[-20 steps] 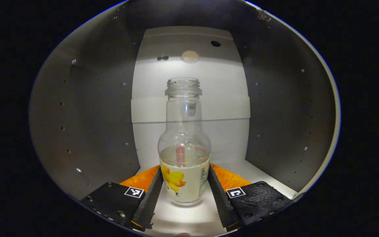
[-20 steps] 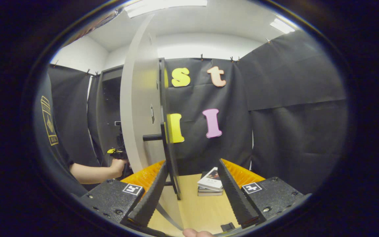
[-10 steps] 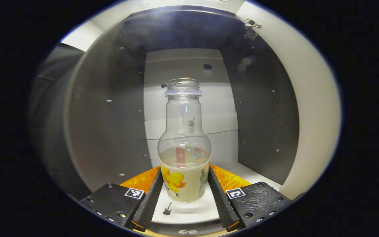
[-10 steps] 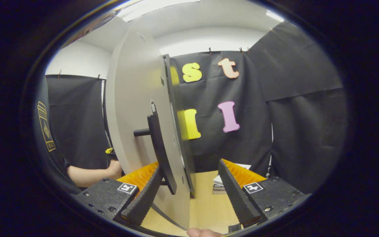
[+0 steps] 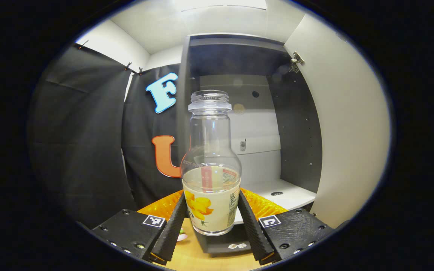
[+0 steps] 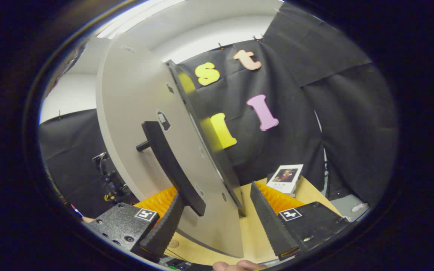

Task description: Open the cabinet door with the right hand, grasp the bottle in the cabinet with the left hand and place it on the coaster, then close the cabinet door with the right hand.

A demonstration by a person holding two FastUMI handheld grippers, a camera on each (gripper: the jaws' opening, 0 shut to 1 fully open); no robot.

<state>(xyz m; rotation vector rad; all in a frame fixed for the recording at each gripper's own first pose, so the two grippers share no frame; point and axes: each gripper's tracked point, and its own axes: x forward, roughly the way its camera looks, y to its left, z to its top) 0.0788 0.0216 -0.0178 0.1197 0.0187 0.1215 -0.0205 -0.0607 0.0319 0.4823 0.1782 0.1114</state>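
Left gripper is clamped on the bottle, holding it in the air in front of the open cabinet. Keep it upright, there's liquid in there, no cap. Right gripper sits wide open by the door, holding nothing. Can't spot the coaster.

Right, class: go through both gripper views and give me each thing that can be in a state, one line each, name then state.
bottle: uncapped, upright, part full, clamped out in front of the cabinet.
left gripper: shut on the bottle.
cabinet: open, lit inside.
cabinet door: swung open.
door handle: not gripped, between the fingers.
right gripper: open, astride the door's edge.
books: closed, on the table.
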